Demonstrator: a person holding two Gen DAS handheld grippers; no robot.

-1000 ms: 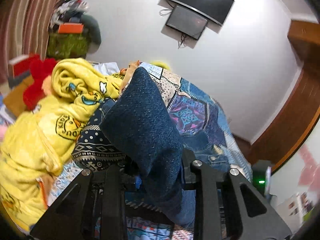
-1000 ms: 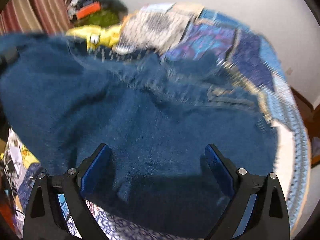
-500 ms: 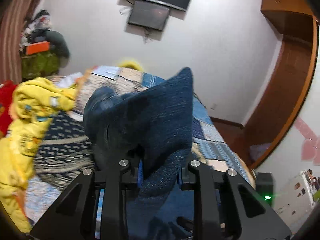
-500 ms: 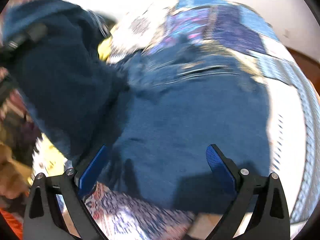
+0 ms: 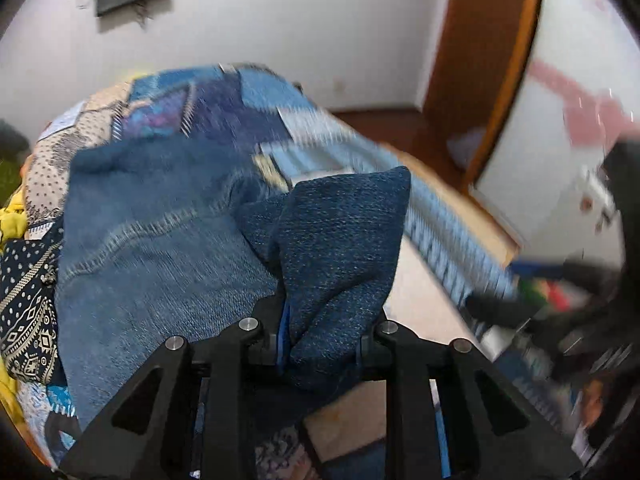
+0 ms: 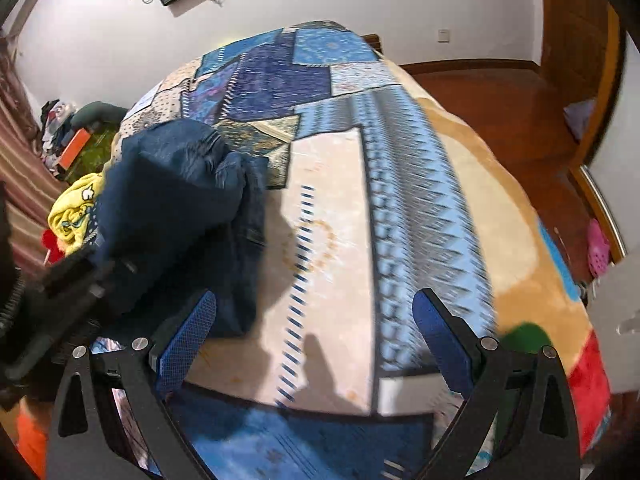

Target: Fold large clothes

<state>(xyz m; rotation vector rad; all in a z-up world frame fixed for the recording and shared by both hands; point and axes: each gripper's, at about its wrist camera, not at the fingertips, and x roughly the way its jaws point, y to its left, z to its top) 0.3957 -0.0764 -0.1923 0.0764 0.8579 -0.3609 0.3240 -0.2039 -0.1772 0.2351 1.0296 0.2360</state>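
A pair of blue denim jeans (image 5: 160,248) lies bunched on the patchwork bedspread (image 6: 332,208). My left gripper (image 5: 320,344) is shut on a fold of the jeans, which sticks up between its fingers. In the right wrist view the jeans (image 6: 172,208) hang as a dark heap at the left, with the left gripper (image 6: 76,272) holding them. My right gripper (image 6: 312,328) is open and empty above the pale part of the bedspread, to the right of the jeans.
A yellow printed garment (image 6: 76,208) and a dark patterned cloth (image 5: 28,280) lie at the bed's left side. A pile of things (image 6: 72,136) stands by the striped curtain. Wooden floor (image 6: 500,100) and a wooden door frame (image 5: 480,60) are to the right.
My left gripper has swung right with the jeans fold, now facing the door side. My right gripper has moved right, off the jeans, and stays open.
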